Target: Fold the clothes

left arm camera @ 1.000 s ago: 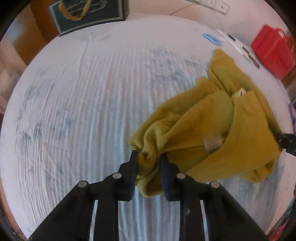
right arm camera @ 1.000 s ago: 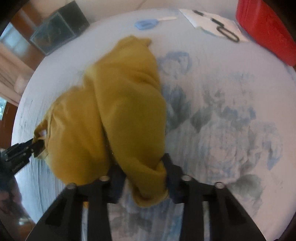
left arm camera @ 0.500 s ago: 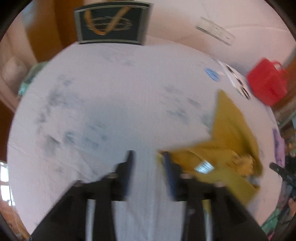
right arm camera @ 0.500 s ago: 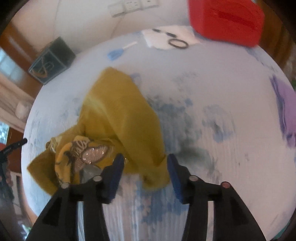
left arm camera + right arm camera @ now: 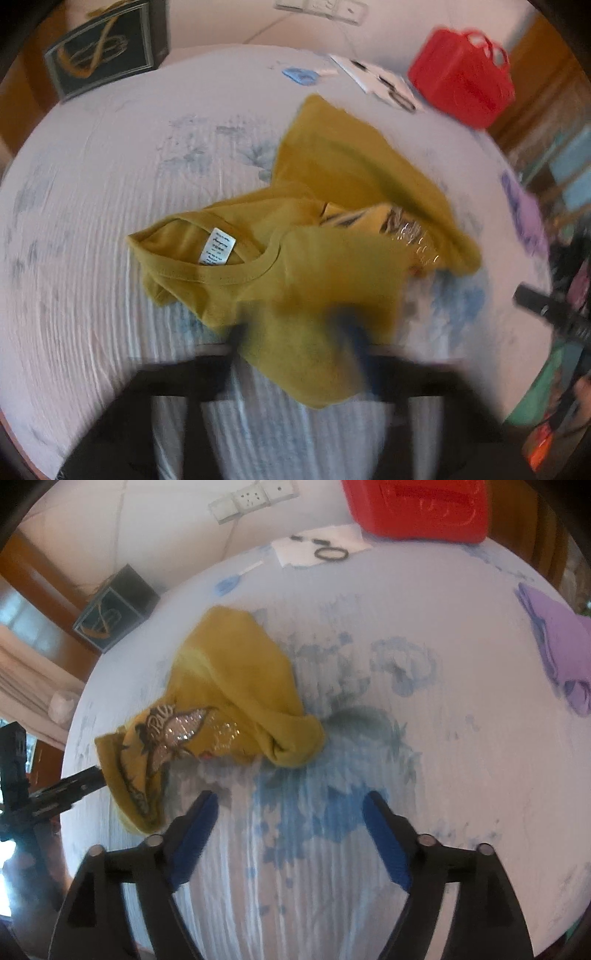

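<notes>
Yellow shirt (image 5: 306,258) lay crumpled near the middle of the bed (image 5: 92,221), both grippers at its near side.

L gripper (image 5: 295,343) was motion-blurred w/ shirt fabric draped between its fingers; can't tell if it pinched the cloth or not. R gripper (image 5: 290,812) had fingers spread wide, holding nothing, just short of the shirt's bunched end (image 5: 295,742). Shirt's neck label (image 5: 217,246) faced up; sequin print (image 5: 177,727) showed on the crumpled front. Red bag (image 5: 413,506), paper w/ a black ring (image 5: 317,546) & dark box (image 5: 107,48) sat at the far edge; purple cloth (image 5: 557,657) lay well apart on the R.
</notes>
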A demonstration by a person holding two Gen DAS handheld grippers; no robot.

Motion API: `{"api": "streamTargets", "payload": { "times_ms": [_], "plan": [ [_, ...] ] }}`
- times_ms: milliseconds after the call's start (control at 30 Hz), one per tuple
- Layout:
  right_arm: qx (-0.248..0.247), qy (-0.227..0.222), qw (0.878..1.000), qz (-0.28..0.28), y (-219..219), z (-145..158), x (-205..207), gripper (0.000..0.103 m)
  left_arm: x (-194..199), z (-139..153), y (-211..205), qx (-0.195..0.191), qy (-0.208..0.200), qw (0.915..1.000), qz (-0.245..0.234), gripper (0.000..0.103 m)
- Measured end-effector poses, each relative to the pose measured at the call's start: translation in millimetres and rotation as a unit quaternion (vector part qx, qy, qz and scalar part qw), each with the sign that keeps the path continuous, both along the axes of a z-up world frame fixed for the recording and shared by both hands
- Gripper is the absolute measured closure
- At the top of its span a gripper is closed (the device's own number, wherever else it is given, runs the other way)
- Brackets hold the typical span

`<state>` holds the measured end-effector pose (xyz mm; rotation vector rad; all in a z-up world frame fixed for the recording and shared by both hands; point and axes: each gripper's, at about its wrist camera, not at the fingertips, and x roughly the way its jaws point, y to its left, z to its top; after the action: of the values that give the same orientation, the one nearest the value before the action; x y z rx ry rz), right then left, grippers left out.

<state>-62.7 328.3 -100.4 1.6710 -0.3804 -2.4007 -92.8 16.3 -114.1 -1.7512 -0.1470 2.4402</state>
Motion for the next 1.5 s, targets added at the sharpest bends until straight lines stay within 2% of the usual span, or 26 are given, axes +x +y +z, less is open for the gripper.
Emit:
{"api": "streamTargets", "payload": {
  "times_ms": [67, 167, 333, 400, 467, 500, 533, 600, 667, 700, 767, 800, 833, 900, 933, 967, 1067, 1133, 1267, 1300, 1333, 1367, 1433, 1500],
  "plan": [
    [-0.004, -0.003, 1.000, 0.003, 1, -6, 1, 0.018, 0, 7, -17, -0.028, 0.016, 0.9991, 0.026, 0.099],
    [0.008, -0.003, 1.000, 0.018, -8, -16, -9, 0.016, 3, 27, -55, -0.071, 0.052, 0.9933, 0.075, 0.099],
    [0.050, -0.001, 0.998, 0.042, -33, -36, -43, 0.009, 8, 59, -135, -0.127, 0.086, 0.9757, 0.157, 0.100],
    [0.061, -0.013, 0.996, 0.058, -46, -46, -57, 0.011, 11, 70, -166, -0.137, 0.100, 0.9689, 0.180, 0.100],
    [0.064, -0.031, 0.994, 0.087, -61, -53, -71, 0.059, 9, 76, -185, -0.134, 0.105, 0.9655, 0.197, 0.100],
    [0.064, -0.028, 0.993, 0.095, -66, -46, -79, 0.086, 9, 78, -196, -0.132, 0.109, 0.9645, 0.202, 0.100],
    [0.060, -0.020, 0.993, 0.098, -69, -36, -86, 0.086, 8, 78, -203, -0.126, 0.110, 0.9647, 0.203, 0.100],
    [0.049, 0.003, 0.994, 0.099, -72, -11, -104, 0.086, 10, 77, -212, -0.088, 0.105, 0.9721, 0.190, 0.100],
    [0.030, 0.037, 0.996, 0.079, -69, 19, -130, 0.086, 5, 70, -213, -0.044, 0.093, 0.9798, 0.171, 0.100],
    [0.019, 0.053, 0.996, 0.067, -67, 33, -143, 0.085, 0, 62, -209, -0.028, 0.079, 0.9833, 0.161, 0.100],
    [0.042, 0.065, 0.997, 0.030, -65, 50, -168, 0.067, -9, 44, -200, -0.006, 0.049, 0.9885, 0.143, 0.099],
    [0.060, 0.068, 0.996, 0.010, -64, 57, -180, 0.050, -12, 34, -197, 0.002, 0.035, 0.9900, 0.137, 0.099],
    [0.070, 0.068, 0.995, -0.004, -63, 61, -187, 0.039, -14, 25, -193, 0.013, 0.022, 0.9908, 0.133, 0.093],
    [0.053, 0.068, 0.996, -0.010, -60, 60, -184, 0.036, -15, 8, -184, 0.035, 0.003, 0.9916, 0.125, 0.062],
    [0.039, 0.066, 0.997, -0.004, -59, 56, -179, 0.035, -14, 1, -178, 0.043, -0.004, 0.9919, 0.119, 0.030],
    [0.034, 0.060, 0.998, 0.002, -58, 50, -172, 0.035, -13, -5, -172, 0.048, -0.006, 0.9921, 0.115, 0.012],
    [0.039, 0.037, 0.999, 0.009, -56, 27, -150, 0.033, -13, -16, -158, 0.060, -0.012, 0.9925, 0.106, 0.012],
    [0.037, 0.020, 0.999, 0.004, -47, 10, -133, 0.033, -16, -19, -146, 0.049, -0.011, 0.9936, 0.101, 0.012],
    [0.017, 0.000, 1.000, -0.003, -28, -10, -105, 0.033, -26, -36, -128, -0.027, -0.015, 0.9953, 0.092, 0.013],
    [0.017, 0.000, 1.000, -0.007, -24, -11, -102, 0.033, -27, -44, -127, -0.034, -0.027, 0.9947, 0.093, 0.017],
    [0.018, -0.002, 1.000, -0.015, -19, -13, -100, 0.031, -27, -53, -127, -0.039, -0.042, 0.9938, 0.096, 0.029],
    [0.017, -0.006, 1.000, -0.024, -13, -15, -99, 0.030, -26, -55, -125, -0.044, -0.039, 0.9937, 0.095, 0.032],
    [0.013, -0.010, 0.999, -0.036, -6, -18, -101, 0.018, -24, -53, -117, -0.055, -0.033, 0.9947, 0.081, 0.040],
    [0.014, -0.022, 0.999, -0.037, -6, -29, -108, 0.013, -23, -49, -111, -0.051, -0.031, 0.9956, 0.072, 0.064]
  ]
}}
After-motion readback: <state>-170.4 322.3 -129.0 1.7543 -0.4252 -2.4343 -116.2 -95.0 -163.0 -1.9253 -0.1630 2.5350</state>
